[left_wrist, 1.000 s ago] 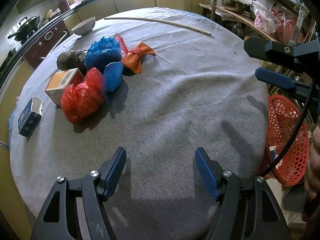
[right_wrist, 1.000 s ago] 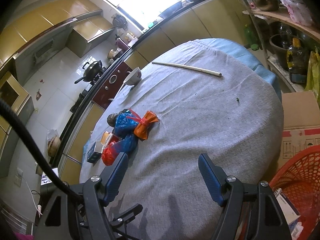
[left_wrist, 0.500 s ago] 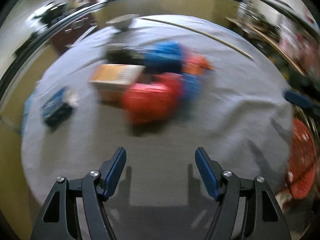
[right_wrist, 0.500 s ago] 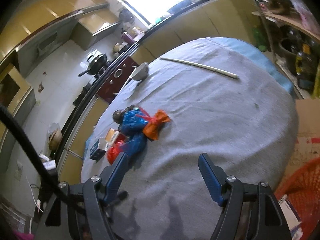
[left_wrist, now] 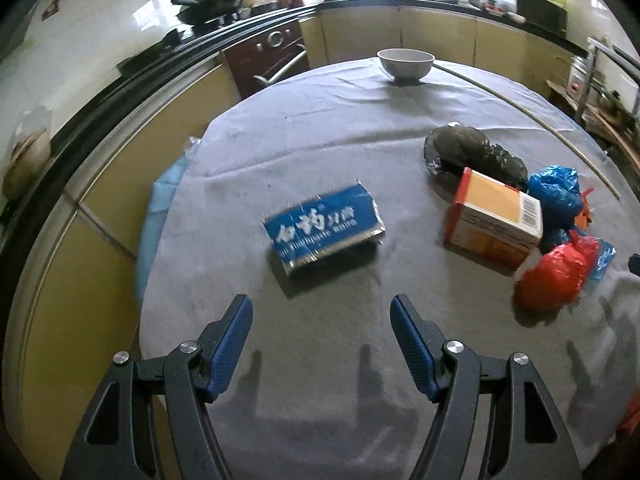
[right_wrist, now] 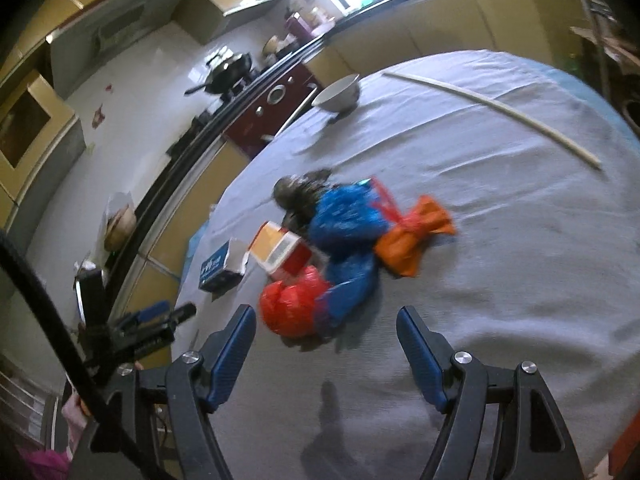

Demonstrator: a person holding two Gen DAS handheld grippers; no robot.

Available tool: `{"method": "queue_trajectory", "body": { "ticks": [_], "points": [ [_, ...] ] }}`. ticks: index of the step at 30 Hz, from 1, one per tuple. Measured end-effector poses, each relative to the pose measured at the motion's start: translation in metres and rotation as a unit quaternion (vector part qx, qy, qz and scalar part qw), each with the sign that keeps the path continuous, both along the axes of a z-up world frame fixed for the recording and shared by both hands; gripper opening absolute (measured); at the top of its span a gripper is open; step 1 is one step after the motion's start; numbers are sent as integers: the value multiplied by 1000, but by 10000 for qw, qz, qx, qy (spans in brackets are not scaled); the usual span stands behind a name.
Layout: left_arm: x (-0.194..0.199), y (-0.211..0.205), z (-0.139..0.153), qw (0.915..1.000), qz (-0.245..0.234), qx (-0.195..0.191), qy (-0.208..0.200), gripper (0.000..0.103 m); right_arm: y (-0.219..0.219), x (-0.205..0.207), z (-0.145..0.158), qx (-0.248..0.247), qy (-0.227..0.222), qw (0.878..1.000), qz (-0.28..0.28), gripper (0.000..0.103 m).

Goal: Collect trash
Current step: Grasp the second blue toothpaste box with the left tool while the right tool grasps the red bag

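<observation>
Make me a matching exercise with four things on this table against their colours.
Things:
1. bowl
2. flat box
3. stick
4. bow-tied bag

Colours:
A. orange
B. white
C. blue with white lettering
D. pale cream

Pairs: 1-B, 2-C, 3-D, 4-A

Right hand-held gripper (right_wrist: 326, 342) hangs open over the grey table (right_wrist: 520, 280) — red bag (right_wrist: 290, 306) just ahead.

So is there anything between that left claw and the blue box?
No. In the left wrist view only bare grey tablecloth lies between the open left gripper and the blue box.
</observation>
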State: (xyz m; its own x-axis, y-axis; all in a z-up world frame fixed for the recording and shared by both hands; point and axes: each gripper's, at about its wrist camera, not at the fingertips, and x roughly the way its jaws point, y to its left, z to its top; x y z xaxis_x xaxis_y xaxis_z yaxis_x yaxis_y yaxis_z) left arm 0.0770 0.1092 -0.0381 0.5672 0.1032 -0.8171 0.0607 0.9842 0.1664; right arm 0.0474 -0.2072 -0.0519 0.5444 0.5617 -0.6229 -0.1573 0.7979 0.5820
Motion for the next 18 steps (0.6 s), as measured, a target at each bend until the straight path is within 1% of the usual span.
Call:
{"method": "queue_trajectory", "body": {
  "ticks": [5, 7, 10, 12, 15, 18],
  "points": [
    [19, 21, -4, 9987, -501, -71, 29, 72, 24, 9, -9, 21, 301, 9994, 156, 76],
    [28, 30, -4, 9976, -667, -183, 79, 72, 30, 10, -12, 69, 425, 9989, 179, 76],
    [41, 39, -7, 9953, -875, -368, 177, 72, 39, 6, -10, 147, 450, 9985, 283, 76],
    [49, 42, -8, 9921, -1135, -486, 229, 72, 44, 4, -9, 262, 488, 9978, 360, 76],
    [56, 38, -11, 9876, -1498, -416, 212, 72, 54, 6, -15, 538, 680, 9951, 479, 76],
    [62, 30, -12, 9805, -1933, -300, 199, 72, 61, 11, -23, 507, 806, 9946, 422, 76]
  ]
}}
